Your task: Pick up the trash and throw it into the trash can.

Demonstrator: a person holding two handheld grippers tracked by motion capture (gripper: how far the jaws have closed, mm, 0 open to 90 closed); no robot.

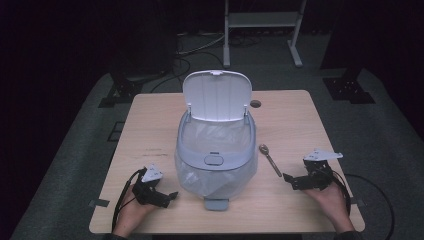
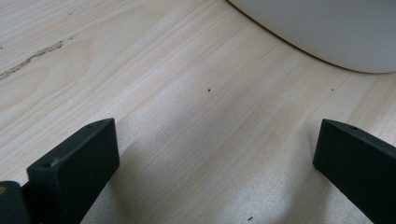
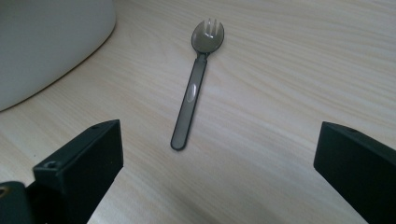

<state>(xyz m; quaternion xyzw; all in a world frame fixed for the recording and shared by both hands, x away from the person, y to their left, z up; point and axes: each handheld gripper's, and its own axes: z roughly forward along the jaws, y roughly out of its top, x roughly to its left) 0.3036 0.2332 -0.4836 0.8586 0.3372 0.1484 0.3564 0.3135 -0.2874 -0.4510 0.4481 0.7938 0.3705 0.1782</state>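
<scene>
Nearest, low in the frame: left gripper point(image 1: 170, 196) and right gripper point(image 1: 286, 177), both spread wide, holding nothing. Then table point(image 1: 150, 115), pale wood; bin point(image 1: 216, 150) at frame centre, lid up, liner in. Smallest: spork point(image 3: 192, 88), flat, centre-top between the right jaws, beside the bin. Likely risk: thin handle, flush to wood, slipping from a shallow pinch or skidding against the bin.

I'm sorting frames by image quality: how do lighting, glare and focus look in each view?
High view: the table is evenly lit, the surroundings nearly black. Right gripper view: the spork is sharp with a small glare spot on its handle; the right claw looks soft. Left gripper view: wood grain crisp, soft shadows beneath the left claw.
</scene>
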